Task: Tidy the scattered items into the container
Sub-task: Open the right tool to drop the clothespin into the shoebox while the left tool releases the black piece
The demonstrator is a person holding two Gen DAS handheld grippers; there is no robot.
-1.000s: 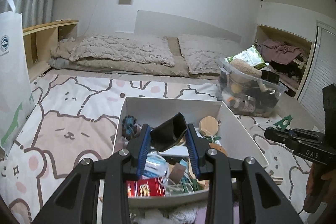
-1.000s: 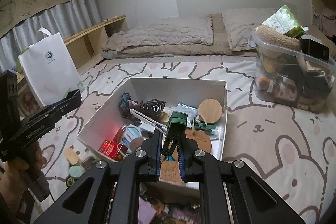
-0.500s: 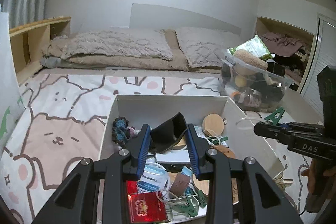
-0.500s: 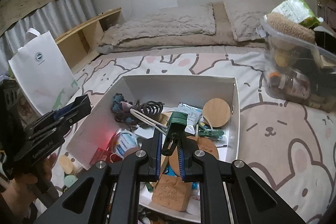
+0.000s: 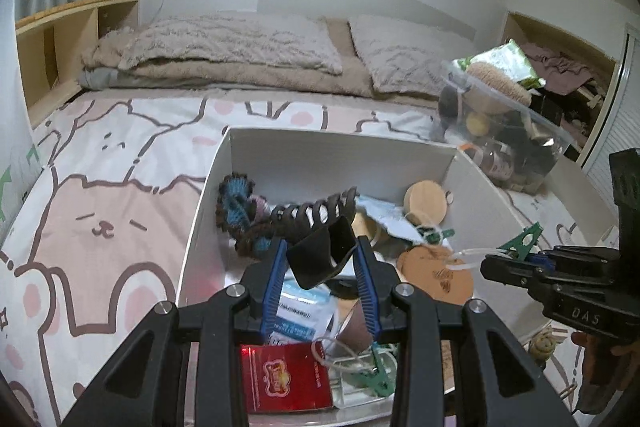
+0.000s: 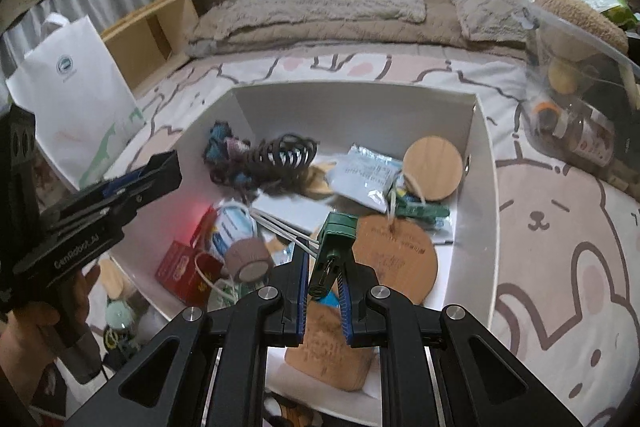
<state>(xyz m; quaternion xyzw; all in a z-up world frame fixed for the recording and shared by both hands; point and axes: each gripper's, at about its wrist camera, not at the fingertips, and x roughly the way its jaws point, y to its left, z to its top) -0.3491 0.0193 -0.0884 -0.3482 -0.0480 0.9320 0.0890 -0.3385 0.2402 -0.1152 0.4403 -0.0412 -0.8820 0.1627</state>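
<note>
My left gripper (image 5: 322, 269) pinches a black piece (image 5: 320, 255) of bent, matte sheet, folded like an open scoop, pressed between both blue ribbed pads. My right gripper (image 6: 325, 281) is clamped on a dark green plastic clip (image 6: 332, 247), boxy at the head with a spring showing at its tail; pale thin cords run out from it to the left.

Both hang over the white box (image 5: 340, 155), a smooth-walled rectangular container open at the top. Against its far left corner lies a knotted blue and brown crocheted piece (image 5: 236, 207), and next to it a dark brown toothed hair claw (image 6: 280, 159). Toward the far right corner sits a round wooden lid (image 6: 430, 165), smooth and pale, with a crinkled silvery packet (image 6: 364, 175) beside it. Nearer the middle lies a round cork-like disc (image 6: 394, 259) with a cord through it. At the near left corner is a glossy red carton (image 5: 286, 377), and a small brown cylinder (image 6: 248, 261) rests just right of it. Another green clip (image 6: 420, 211) lies by the right wall.

The box rests on a bedspread (image 5: 100, 219) printed with pink and brown bears. Beyond its far edge are fluffy beige pillows (image 5: 240, 43) against a white wall. A clear plastic tub (image 5: 504, 131), heaped full, stands near the box's far right corner; a white paper bag (image 6: 76, 99) stands off to the left by a wooden shelf (image 6: 168, 23).
</note>
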